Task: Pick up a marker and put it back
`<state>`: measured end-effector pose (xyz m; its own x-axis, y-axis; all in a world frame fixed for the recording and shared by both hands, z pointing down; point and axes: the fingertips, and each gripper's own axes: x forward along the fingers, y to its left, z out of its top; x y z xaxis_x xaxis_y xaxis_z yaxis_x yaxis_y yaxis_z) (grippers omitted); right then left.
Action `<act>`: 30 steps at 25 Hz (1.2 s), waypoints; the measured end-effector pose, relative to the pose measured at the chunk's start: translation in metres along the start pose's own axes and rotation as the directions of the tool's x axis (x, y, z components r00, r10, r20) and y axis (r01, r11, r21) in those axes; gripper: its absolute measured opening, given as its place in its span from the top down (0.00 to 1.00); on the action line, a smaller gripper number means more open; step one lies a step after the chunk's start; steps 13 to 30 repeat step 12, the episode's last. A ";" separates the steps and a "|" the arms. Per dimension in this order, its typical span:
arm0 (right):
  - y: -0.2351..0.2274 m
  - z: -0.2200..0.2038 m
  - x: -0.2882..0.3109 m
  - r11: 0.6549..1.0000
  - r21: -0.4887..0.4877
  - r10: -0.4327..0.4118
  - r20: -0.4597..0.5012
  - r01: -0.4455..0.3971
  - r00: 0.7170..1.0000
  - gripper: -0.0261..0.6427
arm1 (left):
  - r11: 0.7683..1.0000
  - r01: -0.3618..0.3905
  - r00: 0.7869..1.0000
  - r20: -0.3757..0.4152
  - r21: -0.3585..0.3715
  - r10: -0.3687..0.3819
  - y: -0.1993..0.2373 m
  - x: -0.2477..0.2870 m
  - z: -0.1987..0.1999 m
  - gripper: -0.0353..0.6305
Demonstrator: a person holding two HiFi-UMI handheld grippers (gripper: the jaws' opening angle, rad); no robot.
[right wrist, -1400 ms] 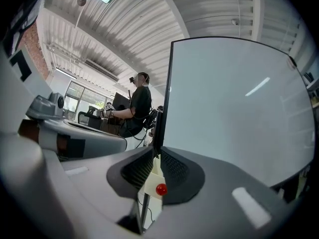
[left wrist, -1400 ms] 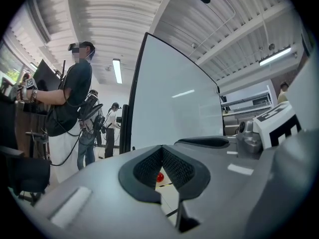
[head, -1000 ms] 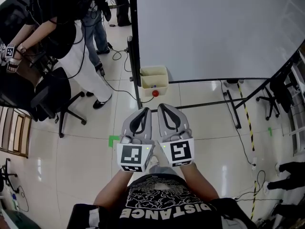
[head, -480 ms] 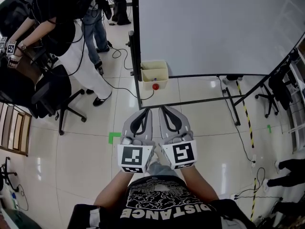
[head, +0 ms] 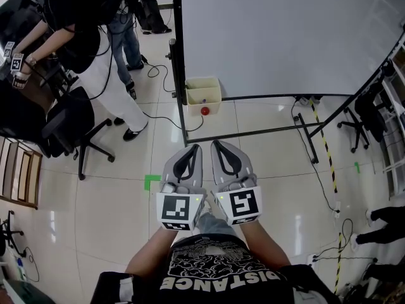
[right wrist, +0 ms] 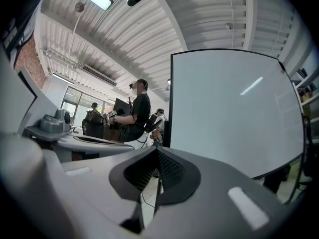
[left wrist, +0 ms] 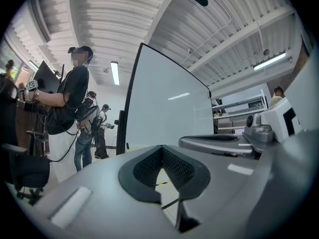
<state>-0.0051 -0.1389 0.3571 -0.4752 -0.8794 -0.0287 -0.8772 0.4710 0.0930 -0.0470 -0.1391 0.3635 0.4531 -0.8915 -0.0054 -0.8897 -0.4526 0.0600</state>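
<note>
whiteboard cut off at top, box contents too small

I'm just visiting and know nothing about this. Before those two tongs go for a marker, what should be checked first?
1. Nothing in the left tongs: ok, shut and empty.
2. Nothing in the right tongs: ok, shut and empty.
3. Tongs opened for a grab: not ok, both are closed.
4. Marker located: cannot tell; the beige box at the lower corner of the whiteboard is too small to see into.
5. Box within reach: not ok, it looks well ahead of the tongs.
</note>
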 end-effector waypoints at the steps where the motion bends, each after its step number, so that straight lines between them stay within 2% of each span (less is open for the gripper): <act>1: 0.000 0.000 -0.001 1.000 0.002 -0.001 -0.001 0.001 1.000 0.96 | 1.000 0.001 1.000 0.000 0.001 -0.001 -0.001 -0.001 0.000 0.94; 30: 0.009 0.002 -0.009 1.000 -0.009 0.001 0.004 -0.001 1.000 0.96 | 1.000 -0.004 1.000 -0.007 -0.002 0.004 -0.001 -0.013 0.003 0.94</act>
